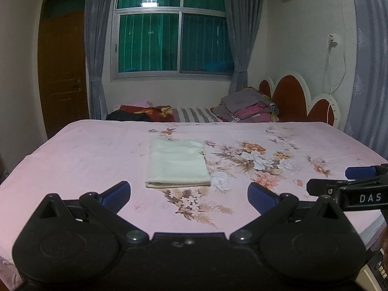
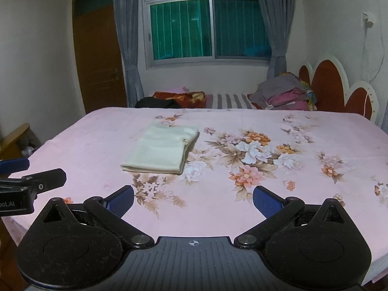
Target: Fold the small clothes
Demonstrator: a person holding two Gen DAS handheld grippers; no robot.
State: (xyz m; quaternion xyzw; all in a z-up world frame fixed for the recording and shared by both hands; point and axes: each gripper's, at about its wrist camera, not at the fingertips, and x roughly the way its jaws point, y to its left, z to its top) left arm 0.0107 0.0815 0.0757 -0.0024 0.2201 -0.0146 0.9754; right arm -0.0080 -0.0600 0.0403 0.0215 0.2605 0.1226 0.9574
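Observation:
A cream cloth [image 1: 177,163] lies folded into a neat rectangle on the pink floral bedsheet [image 1: 84,155]; it also shows in the right wrist view [image 2: 161,149]. My left gripper [image 1: 189,192] is open and empty, held just short of the cloth's near edge. My right gripper [image 2: 193,198] is open and empty, to the right of the cloth and nearer than it. Each gripper's side shows at the edge of the other's view: the right one [image 1: 349,181] and the left one [image 2: 26,177].
A pile of clothes [image 1: 249,108] and dark and striped bedding [image 1: 155,114] lie at the far side of the bed by the red headboard [image 1: 291,99]. A window, curtains and a brown door [image 1: 63,72] are behind. A charger cable [image 1: 329,97] hangs at the right wall.

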